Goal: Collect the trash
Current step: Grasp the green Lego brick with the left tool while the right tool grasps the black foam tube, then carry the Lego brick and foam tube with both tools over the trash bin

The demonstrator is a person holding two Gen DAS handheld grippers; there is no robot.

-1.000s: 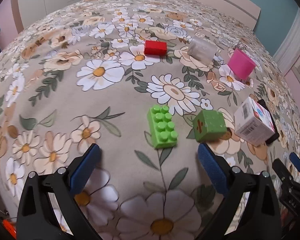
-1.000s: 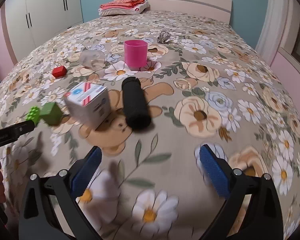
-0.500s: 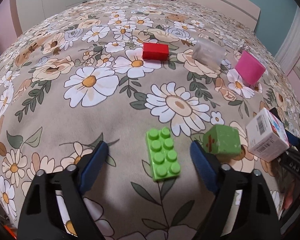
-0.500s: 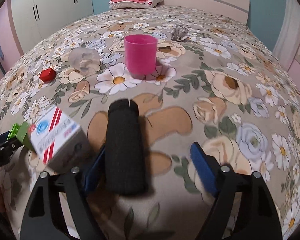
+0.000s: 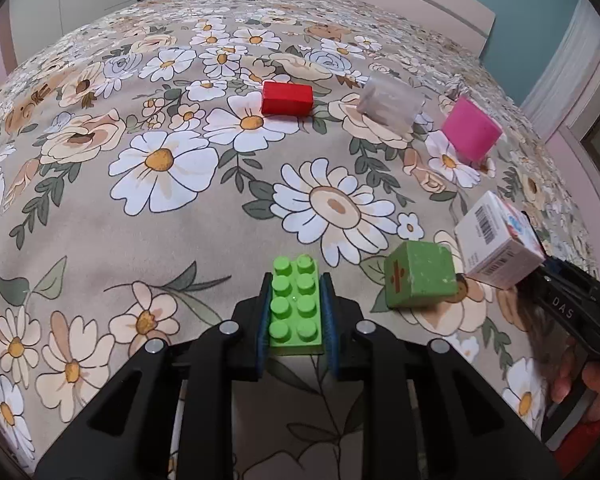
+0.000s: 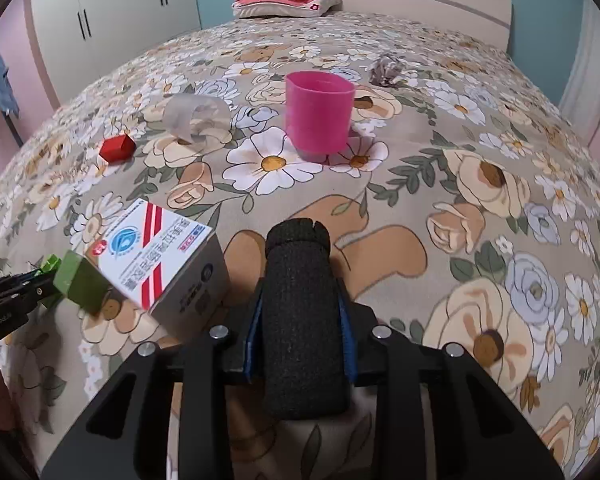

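Left tool [image 5: 296,312] pinches green brick [image 5: 296,306] on bed [image 5: 180,220]. Right tool [image 6: 302,316] pinches black foam roll [image 6: 302,316]. Pink cup [image 6: 319,112] upright, well beyond. Risk: white box [image 6: 160,264] just beside roll; lifting may nudge it. Smooth brick may slip between pads.

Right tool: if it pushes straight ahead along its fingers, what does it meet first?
Likely the pink cup. The right tool, shut on the black foam roll, points almost straight at it across bare bedspread. Depth is hard to judge through the fisheye.
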